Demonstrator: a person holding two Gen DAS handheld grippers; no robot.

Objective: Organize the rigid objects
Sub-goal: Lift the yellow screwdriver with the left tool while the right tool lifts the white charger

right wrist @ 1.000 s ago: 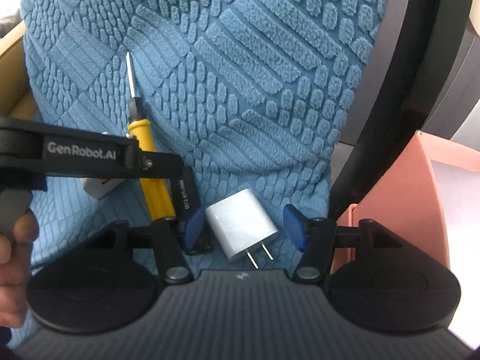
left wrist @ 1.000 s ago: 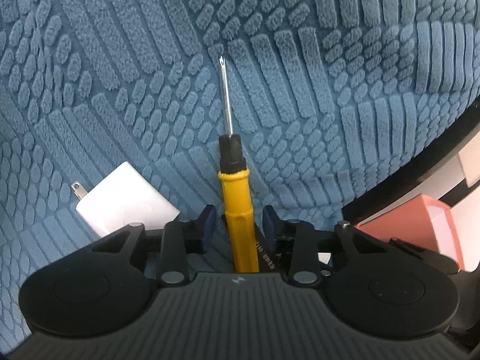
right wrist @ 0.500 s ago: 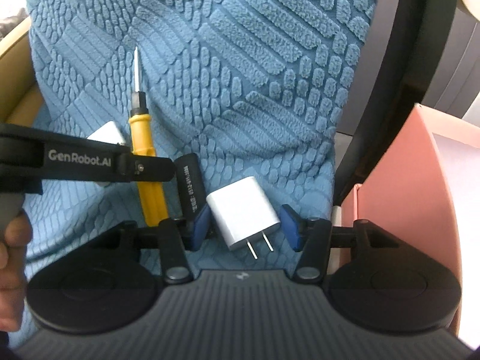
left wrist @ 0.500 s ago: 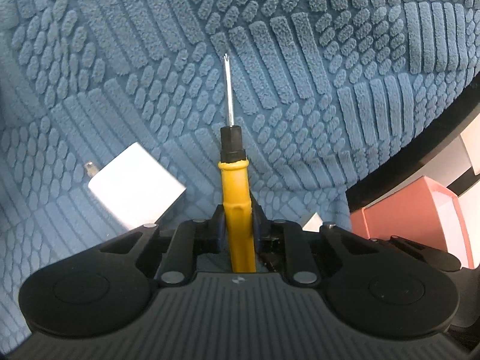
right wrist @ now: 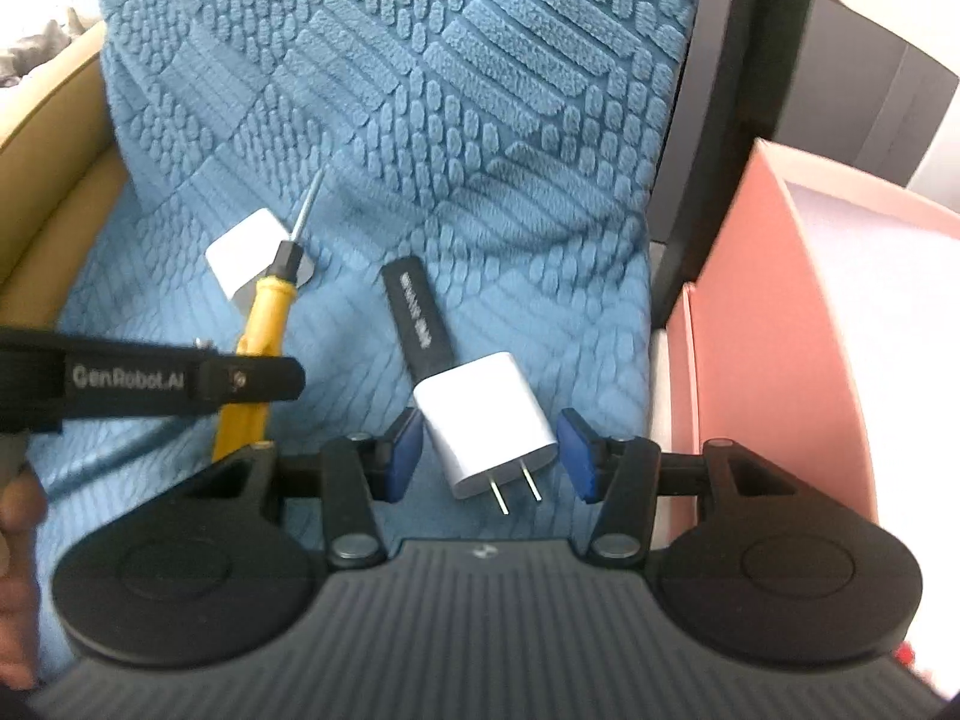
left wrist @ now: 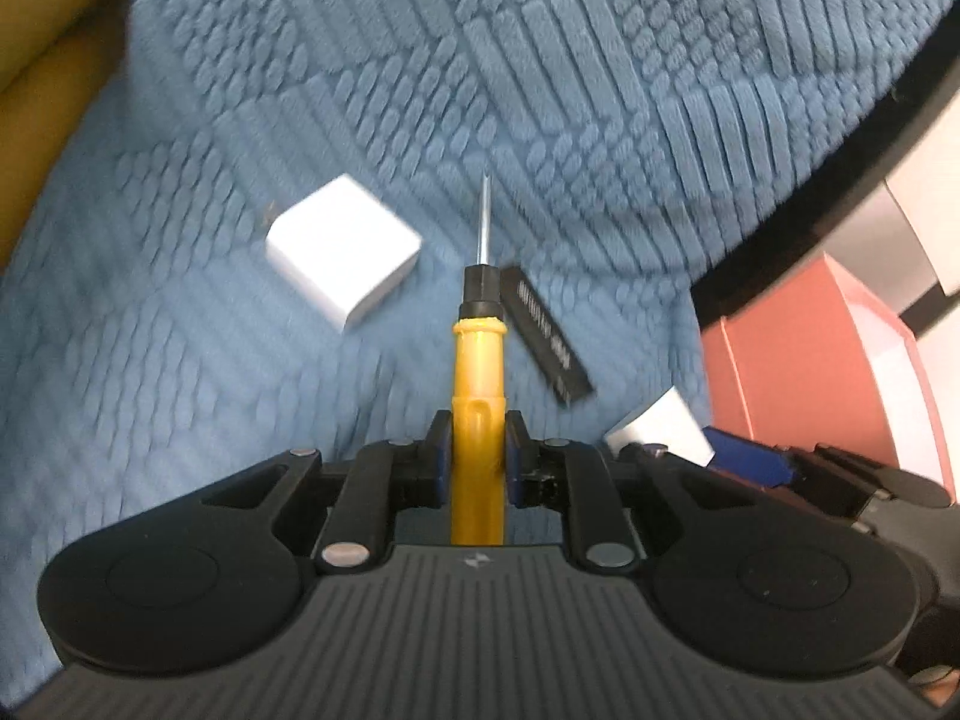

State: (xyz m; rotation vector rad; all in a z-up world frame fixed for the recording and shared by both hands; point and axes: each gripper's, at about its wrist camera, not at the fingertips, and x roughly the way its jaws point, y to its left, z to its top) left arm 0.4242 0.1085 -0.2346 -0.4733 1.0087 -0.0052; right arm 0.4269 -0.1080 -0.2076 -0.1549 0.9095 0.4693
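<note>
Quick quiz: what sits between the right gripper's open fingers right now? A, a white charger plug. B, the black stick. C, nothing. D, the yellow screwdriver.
A: the white charger plug lies between the right gripper's spread blue pads, prongs toward the camera, untouched.

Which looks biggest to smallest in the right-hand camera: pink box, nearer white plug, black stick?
1. pink box, by far the largest.
2. Nearer white plug, between the open right gripper.
3. black stick.
The plug is nearer the camera, so this ranking is unsure.
</note>
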